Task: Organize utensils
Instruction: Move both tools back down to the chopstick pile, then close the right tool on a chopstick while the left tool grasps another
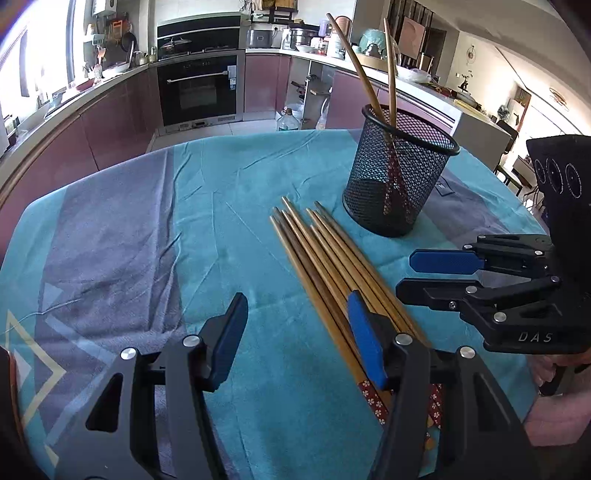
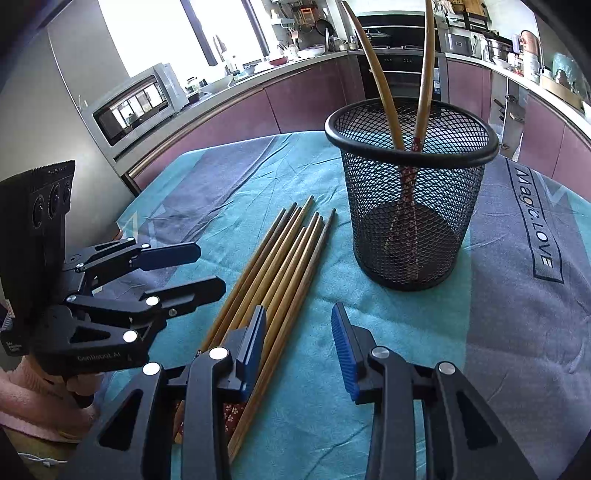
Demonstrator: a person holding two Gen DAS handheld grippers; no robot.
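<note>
2 chopsticks [image 2: 380, 85] already in mesh cup [image 2: 410, 221]; approx 8 [image 1: 332, 258] left on cloth. Left gripper [image 1: 295, 332] & right gripper [image 2: 299, 339] both part-open, holding nothing.

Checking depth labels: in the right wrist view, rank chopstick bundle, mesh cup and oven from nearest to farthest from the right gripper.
From the right gripper:
1. Chopstick bundle, under its left finger.
2. Mesh cup, ahead, slightly right.
3. Oven, behind the cup.

Kitchen: mauve cabinets [image 1: 122, 110], built-in black oven [image 1: 197, 88], bright window [image 2: 147, 33], teal-grey tablecloth [image 1: 110, 240].
</note>
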